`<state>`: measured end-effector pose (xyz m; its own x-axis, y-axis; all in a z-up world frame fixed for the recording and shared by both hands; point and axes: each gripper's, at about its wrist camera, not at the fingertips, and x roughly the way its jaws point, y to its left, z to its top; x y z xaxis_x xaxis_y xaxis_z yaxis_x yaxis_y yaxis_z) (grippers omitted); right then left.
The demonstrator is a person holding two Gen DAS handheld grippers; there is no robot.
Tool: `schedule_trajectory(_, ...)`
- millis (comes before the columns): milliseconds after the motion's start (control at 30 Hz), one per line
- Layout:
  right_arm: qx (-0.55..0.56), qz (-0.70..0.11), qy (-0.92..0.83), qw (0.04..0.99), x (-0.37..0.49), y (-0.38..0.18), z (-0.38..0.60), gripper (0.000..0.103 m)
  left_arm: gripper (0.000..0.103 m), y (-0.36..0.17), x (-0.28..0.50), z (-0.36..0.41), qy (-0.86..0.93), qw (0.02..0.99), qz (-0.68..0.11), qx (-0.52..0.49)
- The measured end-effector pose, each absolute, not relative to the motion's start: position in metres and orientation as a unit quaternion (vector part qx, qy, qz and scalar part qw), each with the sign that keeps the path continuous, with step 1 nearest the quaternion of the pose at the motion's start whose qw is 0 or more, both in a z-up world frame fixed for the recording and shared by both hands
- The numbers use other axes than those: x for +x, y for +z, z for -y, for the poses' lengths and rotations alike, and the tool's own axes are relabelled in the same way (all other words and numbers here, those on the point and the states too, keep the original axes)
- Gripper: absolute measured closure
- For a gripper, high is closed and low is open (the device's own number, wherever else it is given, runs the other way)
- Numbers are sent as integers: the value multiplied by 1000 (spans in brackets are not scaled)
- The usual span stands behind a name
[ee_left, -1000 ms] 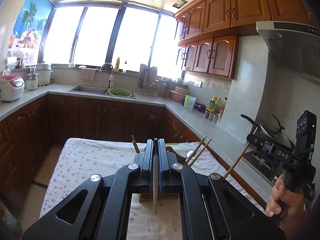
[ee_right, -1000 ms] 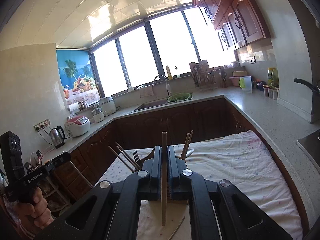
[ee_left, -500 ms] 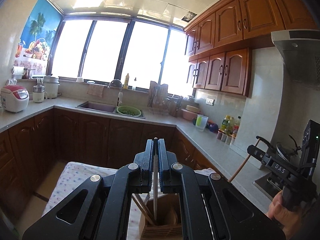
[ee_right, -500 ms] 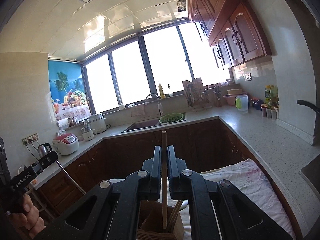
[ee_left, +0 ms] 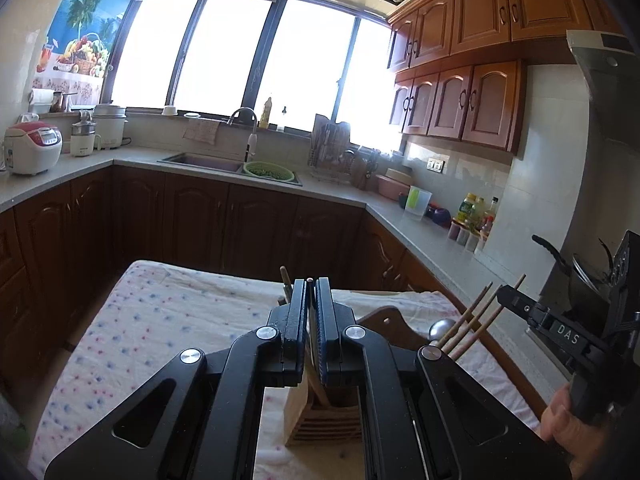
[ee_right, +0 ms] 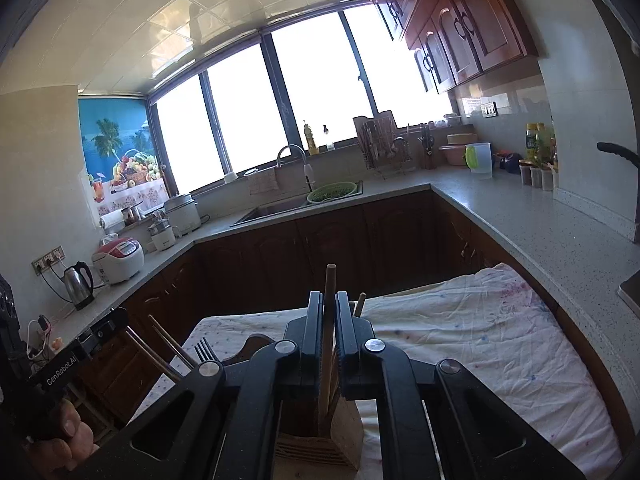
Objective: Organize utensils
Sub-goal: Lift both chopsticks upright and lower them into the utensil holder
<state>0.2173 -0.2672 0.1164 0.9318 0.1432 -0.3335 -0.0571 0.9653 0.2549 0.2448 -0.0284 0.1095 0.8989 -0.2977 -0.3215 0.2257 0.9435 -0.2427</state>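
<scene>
My left gripper (ee_left: 311, 285) is shut on a thin pale chopstick (ee_left: 309, 280) that stands upright between the jaws. Right below it sits the wooden utensil holder (ee_left: 316, 420) on the cloth-covered table (ee_left: 168, 320). My right gripper (ee_right: 329, 298) is shut on a thicker wooden chopstick (ee_right: 330, 280), whose lower end reaches down into the holder (ee_right: 348, 440). Each gripper shows in the other's view, held by a hand: the right gripper (ee_left: 560, 332) at the right edge, the left gripper (ee_right: 80, 354) at the left edge.
Several chopsticks (ee_left: 468, 328) and a spoon (ee_left: 440, 326) stick up beside the holder, and a fork (ee_right: 204, 350) shows too; their bases are hidden behind the gripper bodies. A brown wooden board (ee_left: 384, 318) lies behind. Dark cabinets and a grey counter (ee_right: 540, 220) run round the table.
Both grippers have kept their chopsticks and sunk toward the holder. The table's cloth has come back into view, and the right chopstick now reaches deeper into the holder.
</scene>
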Motion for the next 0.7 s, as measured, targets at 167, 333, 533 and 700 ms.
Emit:
schedule_trajectory(167, 121, -204, 54, 970, 221, 102, 263, 97, 99, 101, 243, 35, -144, 967, -190, -89)
schedule_trajectory(333, 123, -216, 47, 967, 224, 97, 263, 96, 99, 97, 245, 39, -151, 964, -202, -88)
schedule_trajectory(533, 129, -222, 48, 965, 224, 97, 266, 96, 99, 98, 244, 39, -150, 963, -203, -89)
schedule_trajectory(700, 134, -222, 49, 965, 224, 97, 265, 96, 99, 99, 244, 39, -149, 963, -208, -89)
